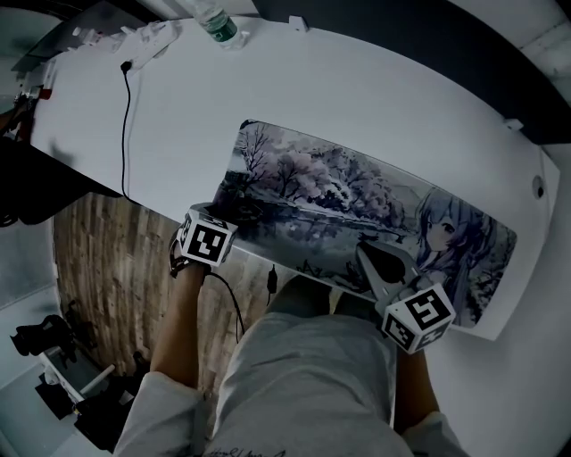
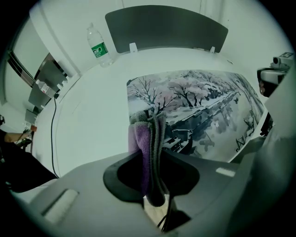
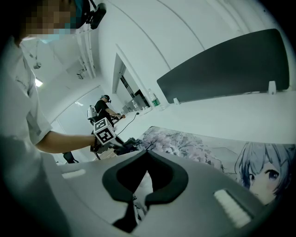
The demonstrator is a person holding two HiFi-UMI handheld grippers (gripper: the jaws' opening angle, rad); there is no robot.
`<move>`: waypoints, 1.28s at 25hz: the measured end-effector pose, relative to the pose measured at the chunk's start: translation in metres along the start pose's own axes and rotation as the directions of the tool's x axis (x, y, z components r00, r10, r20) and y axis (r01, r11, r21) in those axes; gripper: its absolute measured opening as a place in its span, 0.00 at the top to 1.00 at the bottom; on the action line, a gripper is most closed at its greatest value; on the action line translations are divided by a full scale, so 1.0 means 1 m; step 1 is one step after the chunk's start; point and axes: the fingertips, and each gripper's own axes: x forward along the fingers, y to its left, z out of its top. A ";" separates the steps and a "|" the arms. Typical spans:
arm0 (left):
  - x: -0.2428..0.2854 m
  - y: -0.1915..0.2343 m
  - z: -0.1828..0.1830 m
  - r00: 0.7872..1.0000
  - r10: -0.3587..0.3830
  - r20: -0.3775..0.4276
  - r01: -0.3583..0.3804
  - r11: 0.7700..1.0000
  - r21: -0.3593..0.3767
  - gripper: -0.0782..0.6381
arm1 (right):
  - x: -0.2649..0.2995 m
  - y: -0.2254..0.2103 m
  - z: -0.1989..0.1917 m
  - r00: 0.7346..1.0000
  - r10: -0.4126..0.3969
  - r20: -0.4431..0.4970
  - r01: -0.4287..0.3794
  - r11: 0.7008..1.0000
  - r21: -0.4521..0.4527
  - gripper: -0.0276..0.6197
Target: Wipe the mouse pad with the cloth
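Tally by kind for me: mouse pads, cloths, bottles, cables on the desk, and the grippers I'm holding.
Mouse pad: 1
Cloth: 1
Water bottle: 1
Black cable: 1
Grippers: 2, left gripper and right gripper
Total: 6

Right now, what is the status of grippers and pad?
Left gripper shut on cloth, at left end of mouse pad. Right gripper shut, empty. Bottle and cable stand clear.
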 end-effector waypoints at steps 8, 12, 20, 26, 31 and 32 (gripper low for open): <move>0.000 -0.039 0.006 1.000 -0.007 -0.019 0.006 0.999 -0.032 0.74 | -0.043 -0.020 -0.012 1.000 -0.004 0.005 0.004 1.000 0.007 0.95; -0.003 -0.074 0.013 1.000 -0.020 -0.024 0.019 0.999 -0.030 0.74 | -0.069 -0.035 -0.019 1.000 -0.010 -0.001 0.010 1.000 0.004 0.95; -0.007 -0.135 0.031 0.998 -0.057 -0.013 0.057 0.998 -0.022 0.74 | -0.113 -0.059 -0.026 0.999 -0.030 0.014 0.030 1.000 0.008 0.95; -0.008 -0.175 0.033 0.992 -0.108 -0.059 0.107 0.994 -0.022 0.74 | -0.135 -0.071 -0.031 0.999 -0.032 0.028 0.032 0.999 0.014 0.95; -0.008 -0.205 0.039 0.988 -0.136 -0.071 0.136 0.991 -0.014 0.74 | -0.153 -0.081 -0.037 0.998 -0.037 0.043 0.036 0.999 0.024 0.95; -0.009 -0.213 0.042 0.986 -0.154 -0.059 0.154 0.988 -0.015 0.74 | -0.157 -0.083 -0.038 0.998 -0.039 0.047 0.038 0.999 0.026 0.95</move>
